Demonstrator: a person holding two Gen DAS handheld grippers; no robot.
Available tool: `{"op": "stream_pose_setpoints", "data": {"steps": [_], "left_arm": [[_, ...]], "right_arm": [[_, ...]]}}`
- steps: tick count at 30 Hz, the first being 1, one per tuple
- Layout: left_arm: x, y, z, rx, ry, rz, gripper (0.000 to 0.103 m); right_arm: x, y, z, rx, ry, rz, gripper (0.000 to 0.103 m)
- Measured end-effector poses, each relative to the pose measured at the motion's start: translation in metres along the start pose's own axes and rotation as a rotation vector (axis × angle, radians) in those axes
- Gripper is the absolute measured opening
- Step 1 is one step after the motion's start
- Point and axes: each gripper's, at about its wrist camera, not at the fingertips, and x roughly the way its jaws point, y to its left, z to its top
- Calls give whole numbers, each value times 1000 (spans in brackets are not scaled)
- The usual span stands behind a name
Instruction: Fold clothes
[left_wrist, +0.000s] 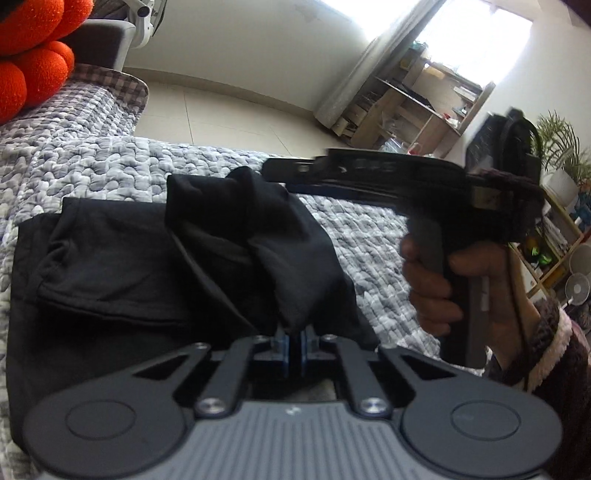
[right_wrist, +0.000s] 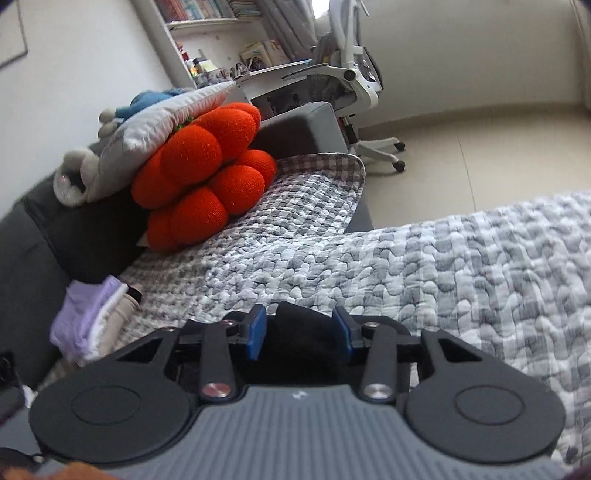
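A black garment (left_wrist: 122, 258) lies partly folded on the grey quilted bedspread (left_wrist: 92, 162). My left gripper (left_wrist: 294, 345) is shut on a bunched edge of it, lifting a fold toward the camera. In the left wrist view a hand (left_wrist: 436, 284) holds my right gripper (left_wrist: 273, 171) from the right, its tips at the raised top of the black fold. In the right wrist view my right gripper (right_wrist: 299, 332) stands open, blue pads (right_wrist: 256, 332) apart. Black cloth (right_wrist: 299, 325) shows between and below them, and I cannot tell whether they touch it.
An orange plush cushion (right_wrist: 207, 173) and a grey pillow (right_wrist: 159, 122) sit at the sofa's back. A small pile of lilac and white clothes (right_wrist: 88, 317) lies at the left. A white office chair (right_wrist: 354, 77), shelves (left_wrist: 413, 107) and a potted plant (left_wrist: 561, 147) stand around the room.
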Motion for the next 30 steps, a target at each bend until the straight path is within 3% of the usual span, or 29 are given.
{"op": "stream_pose_setpoints", "data": {"steps": [1, 2, 3, 4, 11, 14, 17, 19, 20, 21, 23, 26, 30], "left_arm": [[-1, -1, -2, 11, 7, 5, 5], [-3, -1, -4, 22, 14, 9, 5], [-4, -2, -5, 33, 21, 14, 5], [-6, -3, -7, 45, 28, 18, 5], [0, -3, -18, 108, 160, 38, 5], [-7, 1, -17, 103, 160, 18, 9], [-17, 8, -16, 79, 130, 0, 23], [-26, 16, -15, 47, 89, -8, 37], [-31, 21, -14, 17, 60, -7, 40], [-36, 27, -12, -12, 31, -7, 43], [-42, 40, -9, -102, -26, -16, 45], [-41, 60, -4, -246, -91, -4, 46], [-29, 67, 3, -326, -124, 54, 56]], "right_arm": [[6, 7, -2, -53, -4, -28, 44], [13, 10, -6, -101, -4, -47, 34], [20, 13, -9, -139, 1, -54, 8], [26, 15, -11, -165, 11, -62, 2], [55, 16, -20, -135, 33, -38, 0], [51, 11, -26, -109, 26, -28, 0], [38, 7, -19, -47, 3, 16, 14], [27, 6, -14, -34, 8, 38, 15], [24, 7, -12, -28, 23, 51, 19], [20, 7, -12, -17, 41, 65, 32], [13, 6, -12, 11, 71, 89, 44], [7, 3, -11, 95, 119, 130, 44], [0, -4, -11, 195, 139, 193, 44]]}}
